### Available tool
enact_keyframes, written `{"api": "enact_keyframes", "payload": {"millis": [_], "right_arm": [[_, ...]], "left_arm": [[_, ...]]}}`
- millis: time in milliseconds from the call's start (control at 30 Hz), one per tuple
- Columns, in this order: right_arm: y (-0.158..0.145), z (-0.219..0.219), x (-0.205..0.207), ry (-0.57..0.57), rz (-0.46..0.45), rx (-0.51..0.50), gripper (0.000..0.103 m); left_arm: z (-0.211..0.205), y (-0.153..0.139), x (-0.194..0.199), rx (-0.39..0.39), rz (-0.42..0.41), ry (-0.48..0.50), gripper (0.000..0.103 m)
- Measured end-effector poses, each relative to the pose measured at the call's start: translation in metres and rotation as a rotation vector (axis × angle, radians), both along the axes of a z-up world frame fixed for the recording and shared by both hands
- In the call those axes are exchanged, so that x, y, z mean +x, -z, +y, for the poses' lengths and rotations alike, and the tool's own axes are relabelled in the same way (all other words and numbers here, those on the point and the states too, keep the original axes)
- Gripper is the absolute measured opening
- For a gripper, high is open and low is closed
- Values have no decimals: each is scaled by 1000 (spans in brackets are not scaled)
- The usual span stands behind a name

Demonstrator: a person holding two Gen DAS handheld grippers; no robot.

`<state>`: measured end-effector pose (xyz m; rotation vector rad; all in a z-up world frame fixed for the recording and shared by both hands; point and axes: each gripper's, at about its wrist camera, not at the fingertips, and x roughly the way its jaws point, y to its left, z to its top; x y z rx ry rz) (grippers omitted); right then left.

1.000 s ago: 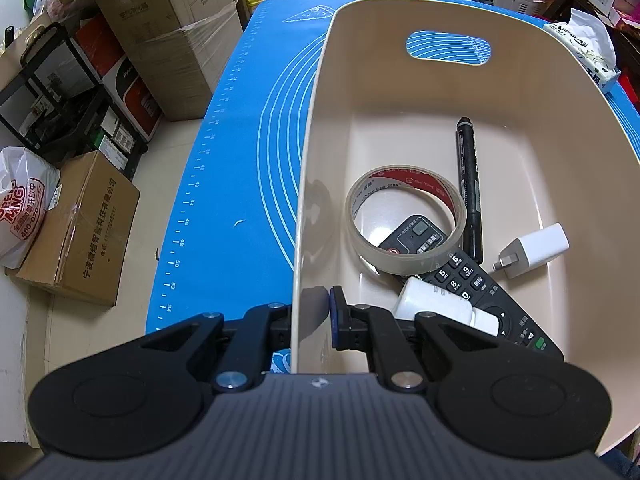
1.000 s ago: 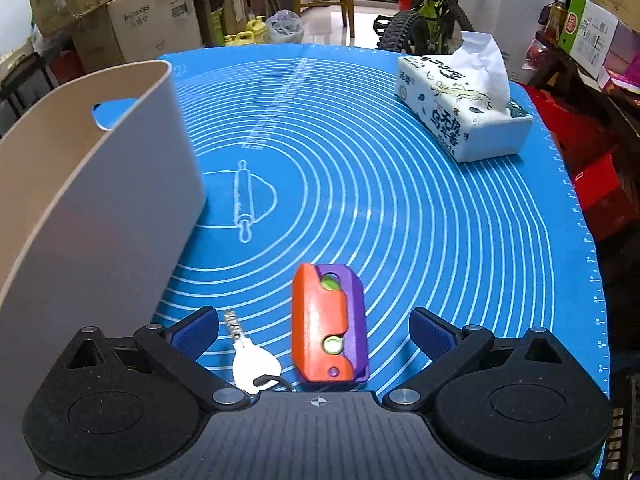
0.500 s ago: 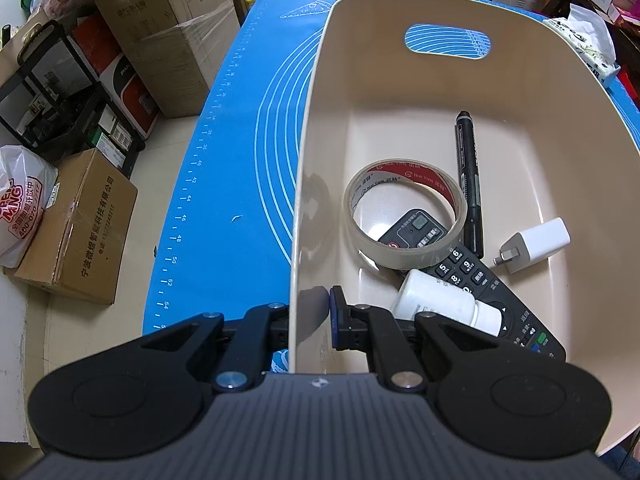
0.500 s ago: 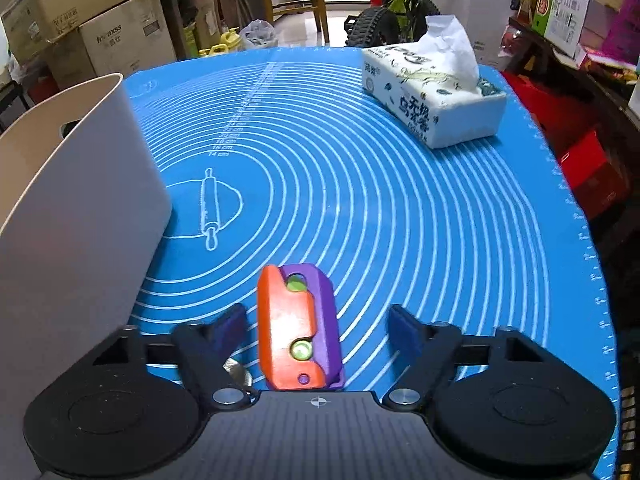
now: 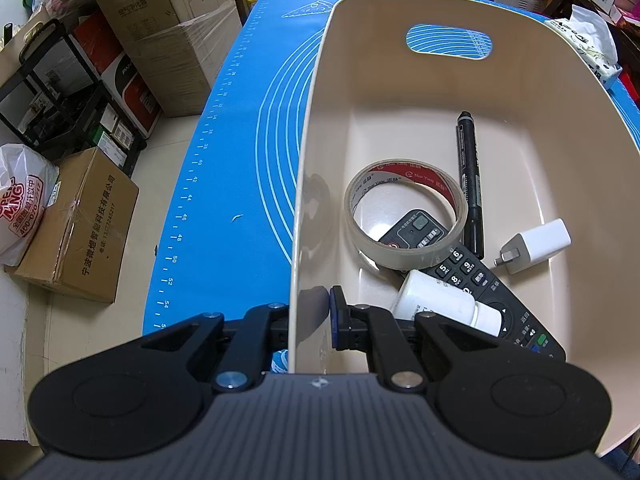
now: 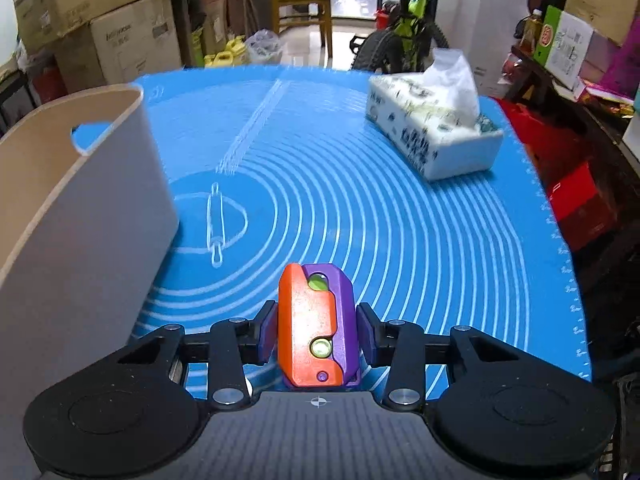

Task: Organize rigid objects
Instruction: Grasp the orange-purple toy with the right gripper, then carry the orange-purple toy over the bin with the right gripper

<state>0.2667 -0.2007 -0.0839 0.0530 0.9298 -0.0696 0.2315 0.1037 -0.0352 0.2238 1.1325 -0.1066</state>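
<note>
On the blue mat (image 6: 400, 220): right gripper (image 6: 316, 330) has just been closing, pads now against the orange-and-purple toy (image 6: 314, 328).

Only the left wrist view shows inside the beige bin (image 5: 520, 92): tape roll (image 5: 404, 216), marker (image 5: 470, 176), remote (image 5: 472, 280), charger (image 5: 536, 246), white bottle (image 5: 436, 304). Left gripper (image 5: 310, 316) is clamped on the bin's wall. Tissue box (image 6: 432, 136) sits well off.

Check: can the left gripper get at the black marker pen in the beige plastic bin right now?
Probably not: the left gripper is shut on the beige bin's wall; the black marker pen lies further inside.
</note>
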Motion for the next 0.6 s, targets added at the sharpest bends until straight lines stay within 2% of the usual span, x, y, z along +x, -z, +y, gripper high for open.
{"api": "enact_keyframes", "payload": {"millis": [267,600], "right_arm": [[-45,20,-3,-30,-110,12,49],[-100,80,-19,-227,-251,75,49]], "left_arm": [[0,-1,0,-1,1,0,12],[1,-1,-2,-1,0,-3,12]]}}
